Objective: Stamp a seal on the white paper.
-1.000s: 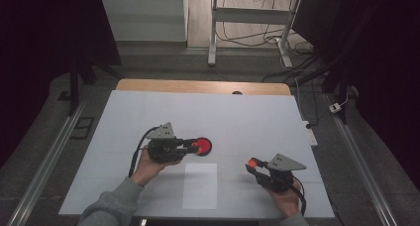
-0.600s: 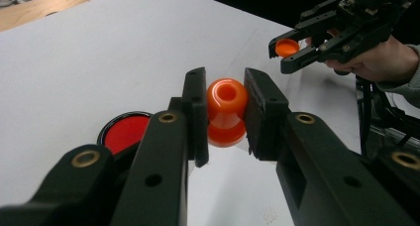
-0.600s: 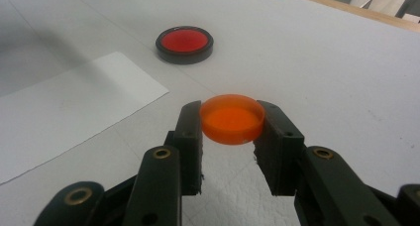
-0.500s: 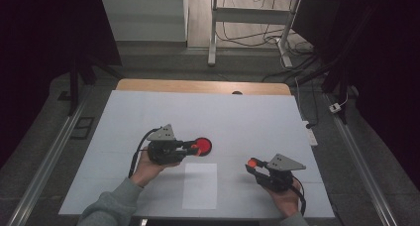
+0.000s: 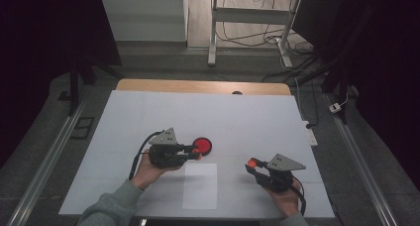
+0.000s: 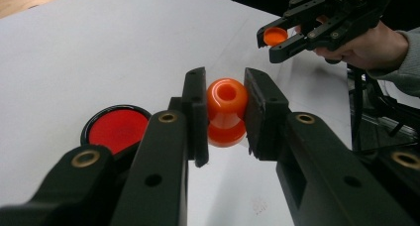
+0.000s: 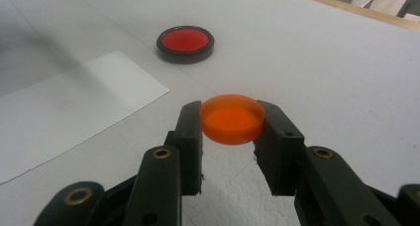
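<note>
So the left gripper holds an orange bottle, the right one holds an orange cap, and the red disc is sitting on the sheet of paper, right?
Not quite. The red disc sits on the bare table, beside the paper, not on it; the right gripper view shows that. The rest holds: the left gripper is shut on the orange bottle, and the right gripper on the orange cap.

Orange spool (image 6: 227, 112) clamped in left tongs; orange disc (image 7: 232, 118) in right tongs.

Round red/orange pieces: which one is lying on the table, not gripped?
The red disc in the black rim, beside the left gripper; the other two sit clamped between gripper jaws.
</note>
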Available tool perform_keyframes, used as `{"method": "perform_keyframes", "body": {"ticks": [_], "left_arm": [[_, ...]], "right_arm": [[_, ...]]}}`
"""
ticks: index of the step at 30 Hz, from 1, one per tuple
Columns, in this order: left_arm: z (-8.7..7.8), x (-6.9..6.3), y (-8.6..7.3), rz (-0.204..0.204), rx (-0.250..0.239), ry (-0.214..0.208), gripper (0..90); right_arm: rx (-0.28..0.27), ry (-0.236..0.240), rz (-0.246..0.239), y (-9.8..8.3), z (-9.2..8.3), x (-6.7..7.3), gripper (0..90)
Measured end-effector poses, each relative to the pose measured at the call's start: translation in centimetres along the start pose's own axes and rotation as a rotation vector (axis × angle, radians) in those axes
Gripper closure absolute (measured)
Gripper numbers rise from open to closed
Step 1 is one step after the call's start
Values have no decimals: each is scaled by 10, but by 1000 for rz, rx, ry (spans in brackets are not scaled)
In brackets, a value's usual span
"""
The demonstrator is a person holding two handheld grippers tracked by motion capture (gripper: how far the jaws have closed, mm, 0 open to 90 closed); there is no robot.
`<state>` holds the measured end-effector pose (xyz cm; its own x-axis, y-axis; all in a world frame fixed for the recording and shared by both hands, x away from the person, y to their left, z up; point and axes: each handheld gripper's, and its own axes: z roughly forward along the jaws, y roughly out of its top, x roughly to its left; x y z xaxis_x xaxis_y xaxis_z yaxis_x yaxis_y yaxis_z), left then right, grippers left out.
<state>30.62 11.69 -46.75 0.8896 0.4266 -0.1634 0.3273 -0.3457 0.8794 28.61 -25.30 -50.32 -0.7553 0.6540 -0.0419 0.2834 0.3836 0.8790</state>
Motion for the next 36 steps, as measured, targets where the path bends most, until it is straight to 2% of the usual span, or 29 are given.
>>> {"method": "perform_keyframes", "body": {"ticks": [17, 28, 36], "left_arm": [[-8, -4, -19, -16, 31, -20, 727], [-6, -9, -27, -15, 55, -34, 727], [0, -13, -30, -16, 71, -62, 727]], "right_arm": [[5, 0, -2, -1, 1, -1, 642], [4, 2, 1, -1, 1, -1, 641], [5, 2, 0, -1, 2, -1, 641]]}}
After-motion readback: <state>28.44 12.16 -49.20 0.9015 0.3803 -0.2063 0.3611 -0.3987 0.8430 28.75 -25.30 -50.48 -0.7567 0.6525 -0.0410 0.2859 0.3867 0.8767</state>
